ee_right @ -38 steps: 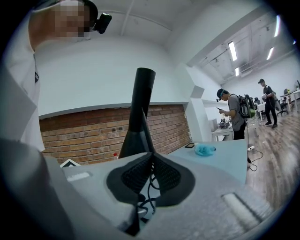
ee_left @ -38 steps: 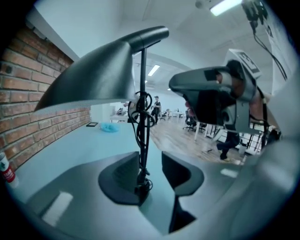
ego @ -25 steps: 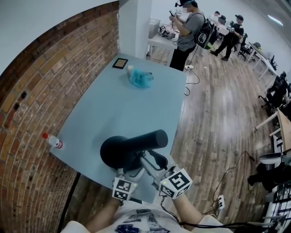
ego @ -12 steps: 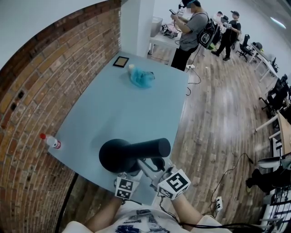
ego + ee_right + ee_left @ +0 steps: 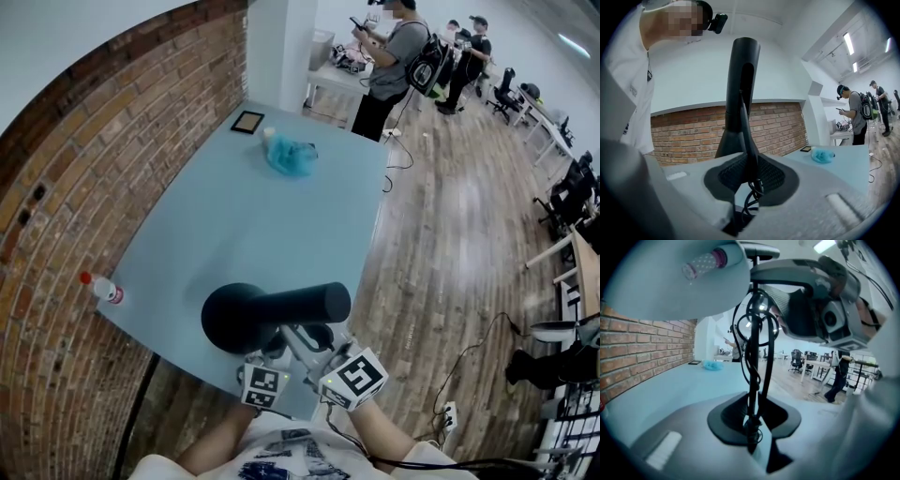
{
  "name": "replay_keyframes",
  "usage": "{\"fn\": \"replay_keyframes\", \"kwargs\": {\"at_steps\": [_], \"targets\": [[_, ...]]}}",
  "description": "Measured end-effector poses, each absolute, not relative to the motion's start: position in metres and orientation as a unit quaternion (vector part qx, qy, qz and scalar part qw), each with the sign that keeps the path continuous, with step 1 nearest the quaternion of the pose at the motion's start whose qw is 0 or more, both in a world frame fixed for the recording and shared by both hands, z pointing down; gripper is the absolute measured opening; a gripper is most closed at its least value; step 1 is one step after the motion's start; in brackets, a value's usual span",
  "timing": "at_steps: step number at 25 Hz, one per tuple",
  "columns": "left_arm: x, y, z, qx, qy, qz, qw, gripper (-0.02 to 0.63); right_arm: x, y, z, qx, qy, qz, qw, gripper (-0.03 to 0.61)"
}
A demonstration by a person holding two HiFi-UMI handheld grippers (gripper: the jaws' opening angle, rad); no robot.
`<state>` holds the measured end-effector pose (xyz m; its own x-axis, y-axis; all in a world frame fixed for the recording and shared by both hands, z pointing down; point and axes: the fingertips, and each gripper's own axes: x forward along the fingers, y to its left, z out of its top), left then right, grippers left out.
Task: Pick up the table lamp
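At the near corner of the pale blue table (image 5: pixel 234 216) is the black table lamp (image 5: pixel 267 314), with its round dome toward the brick wall (image 5: pixel 84 187) and its thick tube pointing toward the wooden floor (image 5: pixel 450 244). I grip it under the dome with both tools. My left gripper (image 5: pixel 751 426) has just been closing its jaws. They now clamp the lamp's thin stem (image 5: pixel 753 376), and the cable (image 5: pixel 740 343) that loops around the stem is partly caught in the same gap. My right gripper (image 5: pixel 744 187) has just been closing too. Its jaws press on the stem, and coils of cable hang between the dark pads. From the head view my two marker cubes lie side by side just off the table's near edge, the left one closer to the wall. I cannot tell whether the lamp's foot touches the table. Well apart from the lamp, a plastic bottle (image 5: pixel 101 289) with a red cap sits at the table's wall-side edge. A crumpled blue bag (image 5: pixel 291 157) and a small dark frame (image 5: pixel 248 123) lie at the far end, and beyond them people (image 5: pixel 394 52) stand on the floor.
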<state>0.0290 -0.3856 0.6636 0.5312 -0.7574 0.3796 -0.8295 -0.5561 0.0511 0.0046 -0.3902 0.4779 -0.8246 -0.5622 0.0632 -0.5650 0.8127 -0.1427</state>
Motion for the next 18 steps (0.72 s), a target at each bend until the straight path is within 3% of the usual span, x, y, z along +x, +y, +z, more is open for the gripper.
{"fn": "replay_keyframes", "kwargs": {"at_steps": [18], "targets": [[0.0320, -0.3963, 0.6688, 0.864, -0.469, 0.153, 0.103, 0.038, 0.0046, -0.3957, 0.4785, 0.346, -0.936, 0.057, 0.016, 0.046]]}}
